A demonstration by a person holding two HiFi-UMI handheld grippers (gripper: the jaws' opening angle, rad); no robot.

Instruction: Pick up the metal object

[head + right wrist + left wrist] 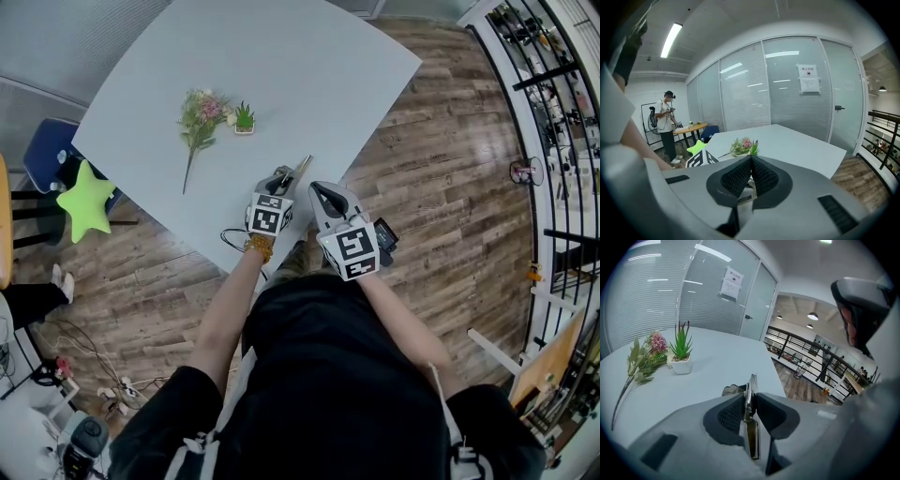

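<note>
My left gripper (284,180) is shut on a thin flat metal object (301,170), held just above the near corner of the white table (281,66). In the left gripper view the metal object (752,382) stands on edge between the ribbed pads (732,414), its tip poking out past the left gripper (749,405). To its right, over the table's edge, my right gripper (324,193) is shut with nothing in it. Its pads meet tip to tip in the right gripper view, where the right gripper (750,162) points across the table.
A flower sprig (198,118) and a small potted plant (244,118) lie mid-table. A blue chair (45,153) and a green star cushion (84,205) sit off the table's left side. Black railings (539,112) run along the right. A person (666,123) stands far back.
</note>
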